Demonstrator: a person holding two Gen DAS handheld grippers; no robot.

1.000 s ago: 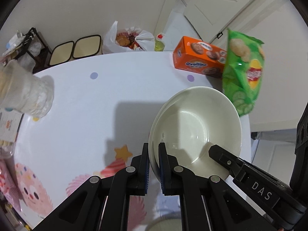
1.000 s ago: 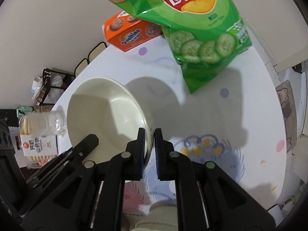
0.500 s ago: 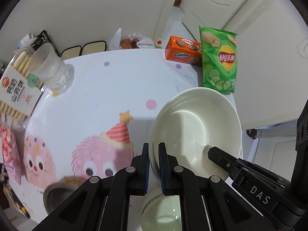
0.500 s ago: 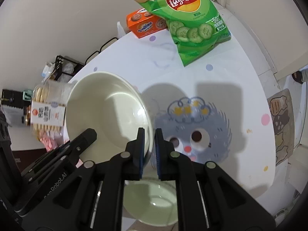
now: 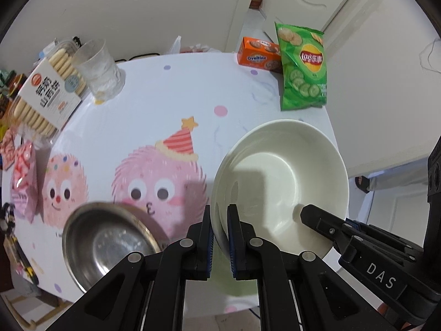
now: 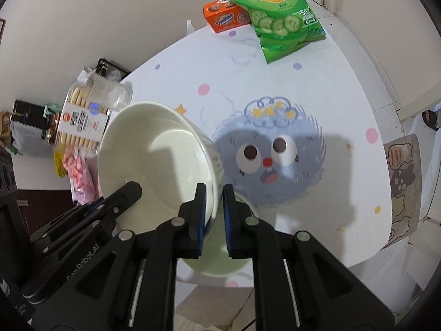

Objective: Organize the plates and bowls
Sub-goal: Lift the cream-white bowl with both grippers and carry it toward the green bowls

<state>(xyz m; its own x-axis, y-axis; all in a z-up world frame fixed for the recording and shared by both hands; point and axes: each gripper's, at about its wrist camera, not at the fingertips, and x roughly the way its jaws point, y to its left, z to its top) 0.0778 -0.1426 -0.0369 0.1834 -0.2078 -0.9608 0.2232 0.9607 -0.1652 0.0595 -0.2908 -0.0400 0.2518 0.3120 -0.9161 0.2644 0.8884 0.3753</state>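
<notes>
A cream bowl hangs tilted above the round cartoon-print table, held from both sides. My left gripper is shut on its left rim, one pad inside the wall and one outside. My right gripper is shut on the opposite rim of the cream bowl, and its finger also shows in the left wrist view. A pale green bowl sits on the table right beneath the cream one, near the front edge. A steel bowl rests to the left of it.
A green chips bag and an orange Ovaltine box lie at the far right. A glass cup, a biscuit pack and a pink sweets packet line the left side. The table's near edge drops to the floor.
Both grippers have carried the cream bowl back across the table toward the near edge and slightly up. The steel bowl and the pale green bowl have come into view below.
</notes>
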